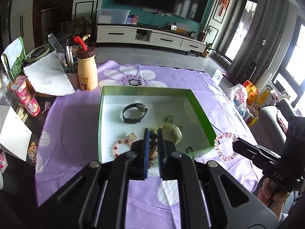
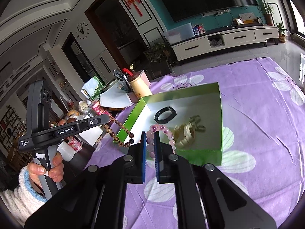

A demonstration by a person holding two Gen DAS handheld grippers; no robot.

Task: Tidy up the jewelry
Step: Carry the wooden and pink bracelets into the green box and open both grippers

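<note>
Two hand-held tongs hang above a worktop [image 1: 80, 118] draped in a purple floral cloth [image 2: 257, 114], each clenched on a string of beads. The left tongs [image 1: 153, 133] grip a strand of brown wooden beads [image 1: 153, 143] between their blue pads; seen from the right wrist, that strand [image 2: 122, 131] droops in a loop from the tips, clear of the cloth and just outside the near corner of the green box. The right tongs [image 2: 150, 136] are clamped on a pale pink bead bracelet [image 2: 162, 128], whose ring stands up beyond the tips; from the left wrist the same bracelet [image 1: 225, 147] hangs in the air to the right of the left tongs, past the box's right wall. The open green box [image 1: 202, 105], white inside, lies on the cloth directly ahead of both tongs. In it rest a black watch [image 1: 135, 112] toward the far side, a cream-coloured piece [image 1: 174, 133] just beyond the left tongs' tips, a red bead bracelet [image 1: 119, 147] and a small gold trinket [image 1: 132, 135] to their left. A person's hand [image 2: 47, 169] in a white fleecy sleeve [image 2: 22, 196] holds the left tool's handle. A yellow bear bottle [image 1: 87, 70] stands well off to the left.
</note>
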